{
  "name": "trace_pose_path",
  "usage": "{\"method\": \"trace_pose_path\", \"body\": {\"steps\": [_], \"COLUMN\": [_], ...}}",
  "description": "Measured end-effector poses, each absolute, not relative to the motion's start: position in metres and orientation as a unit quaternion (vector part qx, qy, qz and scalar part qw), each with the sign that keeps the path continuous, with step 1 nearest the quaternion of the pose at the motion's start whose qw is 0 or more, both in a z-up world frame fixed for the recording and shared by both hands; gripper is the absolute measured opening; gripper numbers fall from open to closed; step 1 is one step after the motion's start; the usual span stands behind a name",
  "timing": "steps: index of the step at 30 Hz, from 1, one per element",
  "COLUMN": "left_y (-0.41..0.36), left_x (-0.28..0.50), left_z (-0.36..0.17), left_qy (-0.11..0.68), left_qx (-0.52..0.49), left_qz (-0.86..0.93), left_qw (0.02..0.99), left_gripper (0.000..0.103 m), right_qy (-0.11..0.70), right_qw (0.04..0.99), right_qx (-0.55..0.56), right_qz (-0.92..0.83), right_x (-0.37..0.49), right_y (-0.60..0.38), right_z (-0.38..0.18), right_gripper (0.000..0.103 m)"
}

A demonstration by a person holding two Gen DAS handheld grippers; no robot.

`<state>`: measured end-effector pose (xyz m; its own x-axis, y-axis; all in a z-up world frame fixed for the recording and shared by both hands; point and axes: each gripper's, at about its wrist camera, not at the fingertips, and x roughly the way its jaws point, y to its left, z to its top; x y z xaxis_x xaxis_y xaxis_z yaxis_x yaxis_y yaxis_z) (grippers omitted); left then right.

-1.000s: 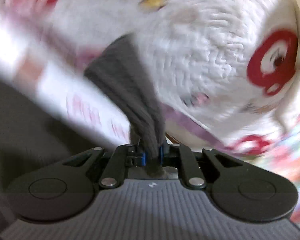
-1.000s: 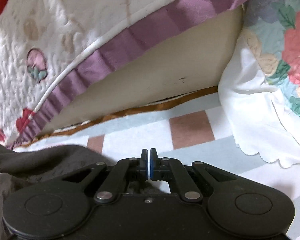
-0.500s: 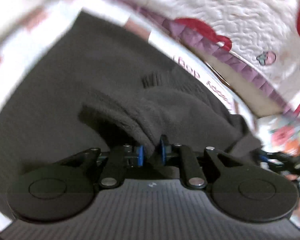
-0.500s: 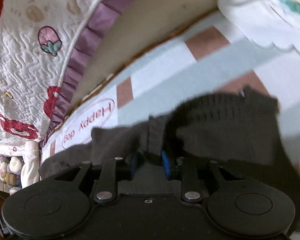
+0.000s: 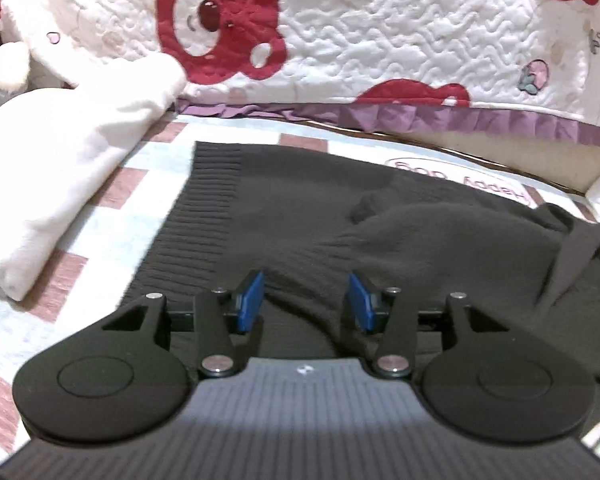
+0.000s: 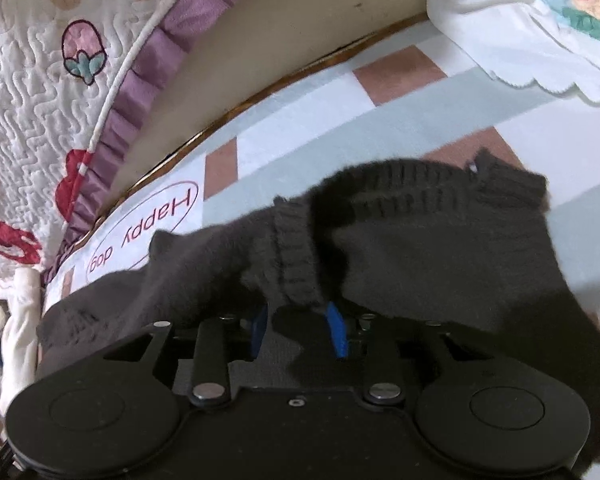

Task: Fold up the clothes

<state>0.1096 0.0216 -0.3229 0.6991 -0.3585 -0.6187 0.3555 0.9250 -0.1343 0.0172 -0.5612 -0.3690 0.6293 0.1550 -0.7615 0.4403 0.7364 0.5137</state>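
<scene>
A: Left wrist view: a dark sweater [image 5: 300, 208] lies spread on a checked sheet [image 5: 100, 216], its ribbed hem toward the left. What is the left gripper [image 5: 305, 300] doing?

B: It stands released, blue pads [image 5: 250, 300] well apart, with a fold of the sweater lying loose between them and nothing pinched.

A: And around it?

B: A white folded garment [image 5: 60, 168] rests on the sheet to the left, just beside the hem. Behind, a quilt [image 5: 380, 40] printed with red bears hangs down, edged by a purple frill [image 5: 420, 118].

A: Right wrist view: the same sweater [image 6: 420, 248], bunched now, with a ribbed cuff [image 6: 296, 256] falling toward the camera. The right gripper [image 6: 298, 332]?

B: Also released. Its blue pads [image 6: 336, 332] stand apart, the cuff draped over the gap between them; neither pad presses the knit.

A: The setting?

B: The sheet [image 6: 320, 120] shows brown squares and an oval reading "Happy dog" [image 6: 144, 236], just past the sweater's edge. The quilt [image 6: 32, 80] and its frill [image 6: 140, 72] rise at left; a floral cloth [image 6: 560, 0] with a white scalloped border lies at upper right, well apart from the sweater.
</scene>
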Motion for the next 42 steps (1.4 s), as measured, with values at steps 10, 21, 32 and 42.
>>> {"method": "trace_pose_path", "body": {"steps": [10, 21, 32, 42], "left_y": [0.008, -0.061, -0.085, 0.031], "left_x": [0.075, 0.060, 0.076, 0.157], "left_z": [-0.308, -0.366, -0.348, -0.267], "left_qy": [0.252, 0.259, 0.216, 0.448], "left_qx": [0.072, 0.295, 0.327, -0.281], "left_qz": [-0.411, -0.341, -0.287, -0.402], "left_qw": [0.873, 0.854, 0.874, 0.747], "left_gripper": [0.059, 0.063, 0.009, 0.009], "right_qy": [0.414, 0.386, 0.356, 0.288], "right_qw": [0.859, 0.878, 0.891, 0.840], "right_qx": [0.281, 0.279, 0.282, 0.458], "right_qz": [-0.111, -0.046, -0.004, 0.039], "right_x": [0.041, 0.037, 0.034, 0.014], "right_y": [-0.553, -0.555, -0.560, -0.624], "right_z": [-0.367, -0.360, -0.344, -0.321], "right_gripper": [0.043, 0.043, 0.016, 0.012]}}
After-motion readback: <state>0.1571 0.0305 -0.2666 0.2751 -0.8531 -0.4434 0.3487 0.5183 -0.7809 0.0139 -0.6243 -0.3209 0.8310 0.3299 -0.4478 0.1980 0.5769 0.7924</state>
